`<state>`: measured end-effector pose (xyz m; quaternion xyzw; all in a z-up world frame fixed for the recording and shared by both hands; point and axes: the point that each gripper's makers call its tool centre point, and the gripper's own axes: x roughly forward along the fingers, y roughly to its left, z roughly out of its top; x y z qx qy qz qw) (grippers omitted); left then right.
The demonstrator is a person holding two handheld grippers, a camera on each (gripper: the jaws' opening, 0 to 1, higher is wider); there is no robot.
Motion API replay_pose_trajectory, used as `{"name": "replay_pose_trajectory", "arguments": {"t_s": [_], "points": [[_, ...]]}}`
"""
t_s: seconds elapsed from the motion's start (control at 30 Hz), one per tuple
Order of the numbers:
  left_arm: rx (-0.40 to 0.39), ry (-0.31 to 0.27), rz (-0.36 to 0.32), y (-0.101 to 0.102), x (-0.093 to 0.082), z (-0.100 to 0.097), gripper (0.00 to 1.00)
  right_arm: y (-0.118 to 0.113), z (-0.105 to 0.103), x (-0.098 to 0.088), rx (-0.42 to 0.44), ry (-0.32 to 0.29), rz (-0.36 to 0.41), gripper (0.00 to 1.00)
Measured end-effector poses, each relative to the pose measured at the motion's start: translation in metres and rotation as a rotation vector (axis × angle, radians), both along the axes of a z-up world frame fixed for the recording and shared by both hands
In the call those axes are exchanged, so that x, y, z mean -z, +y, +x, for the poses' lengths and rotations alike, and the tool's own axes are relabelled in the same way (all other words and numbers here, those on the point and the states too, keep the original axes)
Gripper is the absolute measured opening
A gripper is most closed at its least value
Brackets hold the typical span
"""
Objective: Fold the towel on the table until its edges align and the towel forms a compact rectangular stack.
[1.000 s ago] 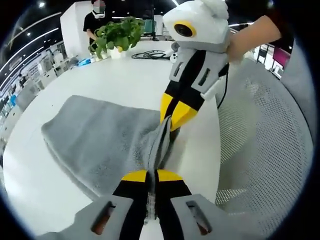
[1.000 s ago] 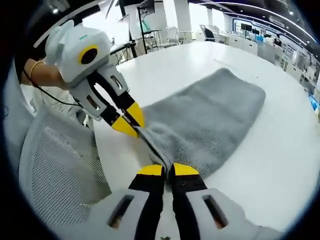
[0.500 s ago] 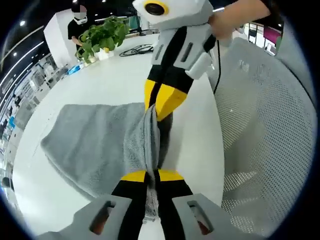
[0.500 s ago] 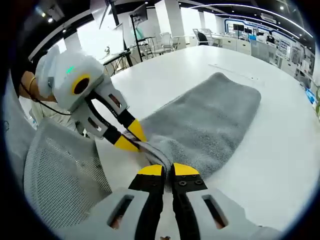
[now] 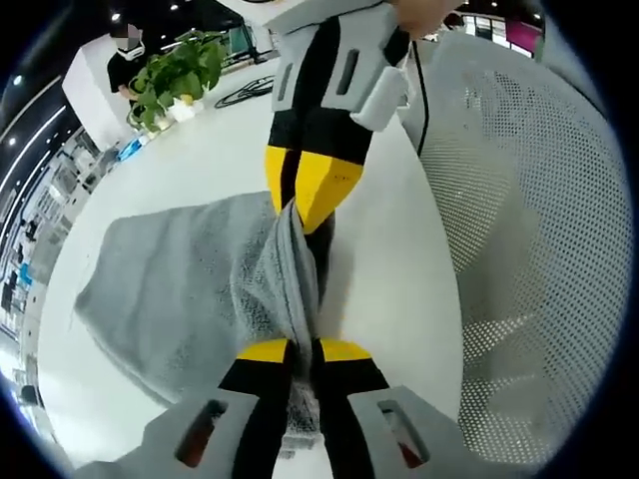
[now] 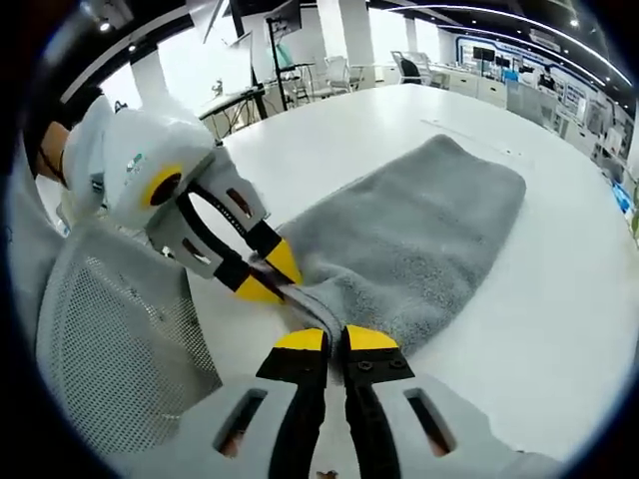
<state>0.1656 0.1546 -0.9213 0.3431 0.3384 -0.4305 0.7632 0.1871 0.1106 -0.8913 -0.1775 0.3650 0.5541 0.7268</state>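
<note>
Left gripper view: one grey towel (image 5: pixel 170 279) is spread on the white table (image 5: pixel 200 150), its near edge lifted at the table's rim beside a white mesh chair (image 5: pixel 539 200). The left gripper (image 5: pixel 302 351) is closed on that edge; the right gripper (image 5: pixel 300 205) is clamped on the same edge farther along. Right gripper view: bare tabletop (image 6: pixel 559 289) lies open beyond the towel (image 6: pixel 419 239). One potted plant (image 5: pixel 175 75) and one cable (image 5: pixel 245 92) are set at the far side. No legible writing is seen.
</note>
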Motion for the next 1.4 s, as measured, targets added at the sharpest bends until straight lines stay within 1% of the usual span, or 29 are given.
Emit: {"name": "replay_pose_trajectory", "arguments": {"t_s": [0.03,0.2,0.27,0.3,0.37,0.43,0.53,0.57,0.63,0.7,0.73,0.83,0.97,1.03,1.13,1.23,1.3,1.4], "points": [[-0.005,-0.009,-0.003,0.0,0.0,0.001,0.08,0.0,0.0,0.001,0.005,0.004,0.002,0.03],[0.002,-0.007,-0.009,0.0,0.001,0.003,0.06,-0.002,0.0,0.004,0.016,0.012,0.003,0.03],[-0.032,0.02,-0.035,0.001,0.001,0.004,0.04,-0.003,0.0,0.006,0.017,0.01,0.002,0.03],[-0.071,0.041,-0.074,0.001,0.0,0.005,0.04,-0.003,0.0,0.006,0.017,0.008,0.001,0.03],[-0.121,0.074,-0.123,0.002,0.0,0.006,0.03,-0.004,0.0,0.007,0.017,0.002,0.003,0.03],[-0.109,0.068,-0.112,0.003,-0.001,0.006,0.02,-0.004,0.0,0.007,0.01,-0.005,0.006,0.04],[-0.116,0.08,-0.113,0.003,-0.003,0.005,0.02,-0.005,-0.002,0.006,-0.028,-0.039,0.007,0.04],[-0.14,0.1,-0.136,0.003,-0.004,0.005,0.02,-0.005,-0.002,0.006,-0.038,-0.052,0.007,0.04],[-0.164,0.126,-0.167,0.004,-0.006,0.005,0.02,-0.006,-0.003,0.005,-0.07,-0.079,-0.001,0.05],[-0.183,0.16,-0.201,0.005,-0.01,0.005,0.02,-0.008,-0.004,0.007,-0.098,-0.107,-0.027,0.06],[-0.198,0.165,-0.22,0.006,-0.014,0.007,0.02,-0.008,-0.005,0.008,-0.096,-0.107,-0.036,0.07],[-0.212,0.17,-0.238,0.008,-0.022,0.01,0.02,-0.006,-0.006,0.008,-0.122,-0.135,-0.036,0.09],[-0.231,0.183,-0.262,0.008,-0.033,0.012,0.02,-0.005,-0.007,0.01,-0.17,-0.191,-0.06,0.16],[-0.241,0.196,-0.276,0.008,-0.037,0.012,0.02,-0.005,-0.006,0.01,-0.191,-0.234,-0.081,0.21],[-0.278,0.215,-0.319,0.008,-0.046,0.015,0.02,-0.005,-0.006,0.012,-0.217,-0.29,-0.111,0.24],[-0.274,0.203,-0.326,0.009,-0.05,0.017,0.02,-0.005,-0.005,0.017,-0.216,-0.32,-0.138,0.23],[-0.261,0.194,-0.311,0.01,-0.049,0.017,0.02,-0.002,-0.004,0.018,-0.224,-0.344,-0.151,0.22],[-0.241,0.191,-0.292,0.008,-0.045,0.014,0.02,-0.002,-0.005,0.024,-0.297,-0.379,-0.207,0.22]]}}
